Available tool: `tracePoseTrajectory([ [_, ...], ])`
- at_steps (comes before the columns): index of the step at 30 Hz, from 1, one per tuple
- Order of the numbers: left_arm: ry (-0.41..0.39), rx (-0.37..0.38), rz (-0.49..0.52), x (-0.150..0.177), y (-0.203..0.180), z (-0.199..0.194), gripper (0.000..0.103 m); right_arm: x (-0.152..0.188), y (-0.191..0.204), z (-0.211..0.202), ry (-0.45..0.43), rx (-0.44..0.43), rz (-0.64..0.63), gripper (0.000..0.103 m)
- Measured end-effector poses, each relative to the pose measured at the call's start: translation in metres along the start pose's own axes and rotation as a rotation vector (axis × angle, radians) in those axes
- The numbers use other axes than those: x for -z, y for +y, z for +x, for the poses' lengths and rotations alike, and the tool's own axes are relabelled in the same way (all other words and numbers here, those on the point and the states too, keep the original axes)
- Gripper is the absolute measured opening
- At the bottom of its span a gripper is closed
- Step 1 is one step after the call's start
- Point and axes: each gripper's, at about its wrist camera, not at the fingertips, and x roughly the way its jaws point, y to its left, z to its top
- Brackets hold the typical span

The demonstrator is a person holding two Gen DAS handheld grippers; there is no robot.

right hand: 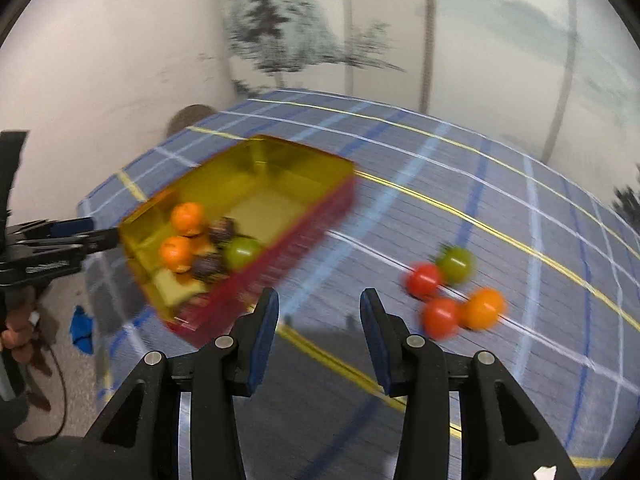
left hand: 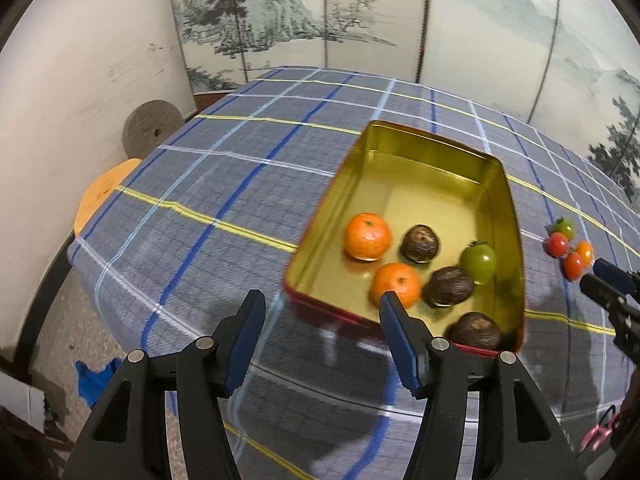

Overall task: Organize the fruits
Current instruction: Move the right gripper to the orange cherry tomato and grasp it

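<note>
A gold tin with red outer walls stands on the checked cloth. It holds two tangerines, three dark wrinkled fruits and a green tomato. My left gripper hovers open before the tin's near left corner, nothing between its fingers. To the right of the tin, several small tomatoes lie on the cloth: two red, one green and one orange. My right gripper hangs above the cloth between the tin and these tomatoes, its jaws apart and empty. The right wrist view is motion-blurred.
The blue checked cloth covers a table beside a white wall. A painted folding screen stands behind it. A grey round disc leans on the wall by an orange stool. Something blue lies on the floor.
</note>
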Motion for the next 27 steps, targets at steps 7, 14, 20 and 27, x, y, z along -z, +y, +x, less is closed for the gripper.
tracePoseTrajectory([
  [7, -0.002, 0.040, 0.071, -0.001, -0.036, -0.002, 0.060, 0.026, -0.073, -0.004, 0.030, 0.128, 0.121, 0.040],
  [14, 0.011, 0.100, 0.132, -0.005, -0.073, -0.001, 0.060, 0.036, -0.106, 0.009, 0.059, 0.162, 0.153, 0.040],
  [20, 0.024, 0.145, 0.186, -0.007, -0.103, 0.001, 0.060, 0.034, -0.110, 0.025, 0.073, 0.147, 0.134, 0.040],
  [27, 0.037, 0.170, 0.232, -0.011, -0.129, 0.005, 0.060, 0.027, -0.111, 0.041, 0.081, 0.135, 0.110, 0.040],
])
